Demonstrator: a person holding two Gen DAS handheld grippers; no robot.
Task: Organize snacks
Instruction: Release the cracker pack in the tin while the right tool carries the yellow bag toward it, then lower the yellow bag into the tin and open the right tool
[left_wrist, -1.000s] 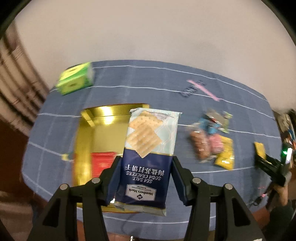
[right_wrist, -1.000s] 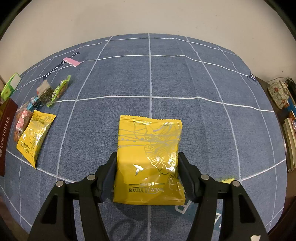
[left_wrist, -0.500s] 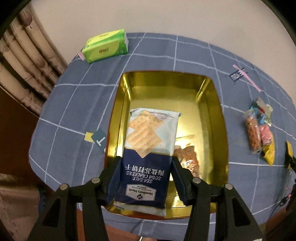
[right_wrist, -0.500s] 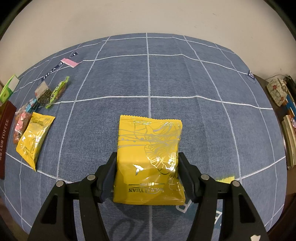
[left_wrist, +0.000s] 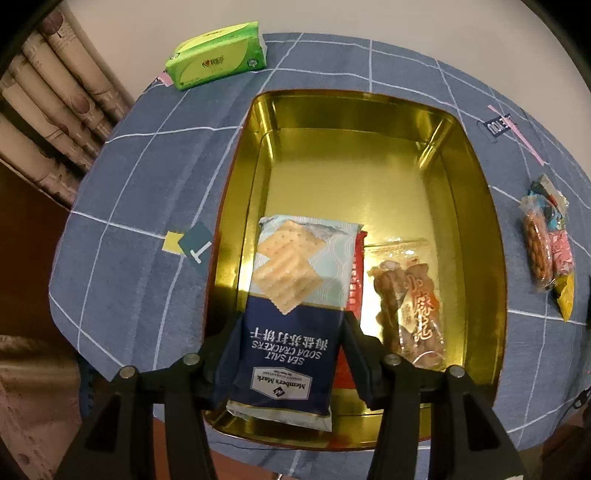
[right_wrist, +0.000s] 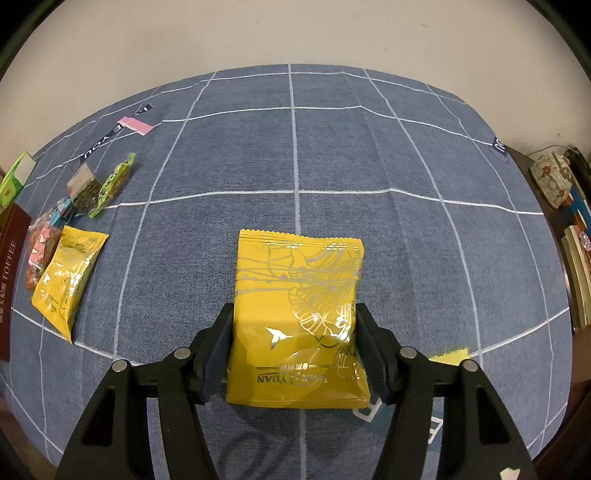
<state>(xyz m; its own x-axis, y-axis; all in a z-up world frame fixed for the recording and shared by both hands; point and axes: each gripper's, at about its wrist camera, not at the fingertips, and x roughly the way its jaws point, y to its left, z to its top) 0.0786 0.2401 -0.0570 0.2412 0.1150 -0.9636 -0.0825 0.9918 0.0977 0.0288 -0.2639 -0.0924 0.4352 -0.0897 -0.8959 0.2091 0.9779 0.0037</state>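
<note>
Gold tin (left_wrist: 476, 177) holds two snacks; left hand-held gripper (left_wrist: 291, 354) clamps crackers (left_wrist: 291, 295) above it, right hand-held gripper (right_wrist: 295, 354) grips yellow pouch (right_wrist: 295, 295); several packets (right_wrist: 66, 273) wait on the tabletop (right_wrist: 369, 166)

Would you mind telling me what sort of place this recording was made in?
Probably a home room: a table under a blue checked tablecloth, patterned curtains beside it, a green tissue pack, and stacked books at its edge.

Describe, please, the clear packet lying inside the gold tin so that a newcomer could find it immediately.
Start at the gold tin on the blue checked cloth. At its near right lies a clear packet of brown snacks with red characters, unlike the red pack beside it.
</note>
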